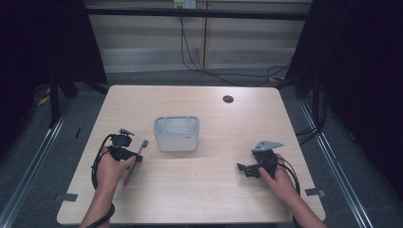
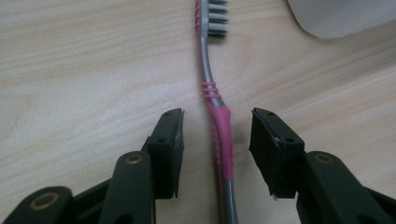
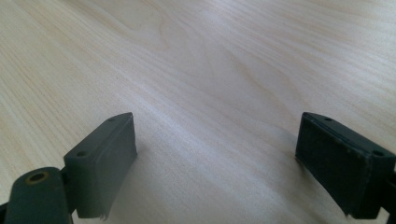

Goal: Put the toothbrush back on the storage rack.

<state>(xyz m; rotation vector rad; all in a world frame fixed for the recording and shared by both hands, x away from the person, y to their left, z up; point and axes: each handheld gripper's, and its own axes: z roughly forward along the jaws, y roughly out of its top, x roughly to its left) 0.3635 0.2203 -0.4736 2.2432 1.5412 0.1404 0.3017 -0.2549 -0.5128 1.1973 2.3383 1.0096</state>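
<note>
We are straddling the toothbrush (image 2: 221, 135) with the left claw (image 2: 215, 149) open, its handle running lengthwise between the jaws toward the bin (image 1: 176, 133)

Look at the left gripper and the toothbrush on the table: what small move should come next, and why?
Probably close the left gripper on the toothbrush. Its jaws stand open on either side of the pink grip, which lies flat on the table between them, not yet clamped. The right gripper is open over bare wood.
</note>
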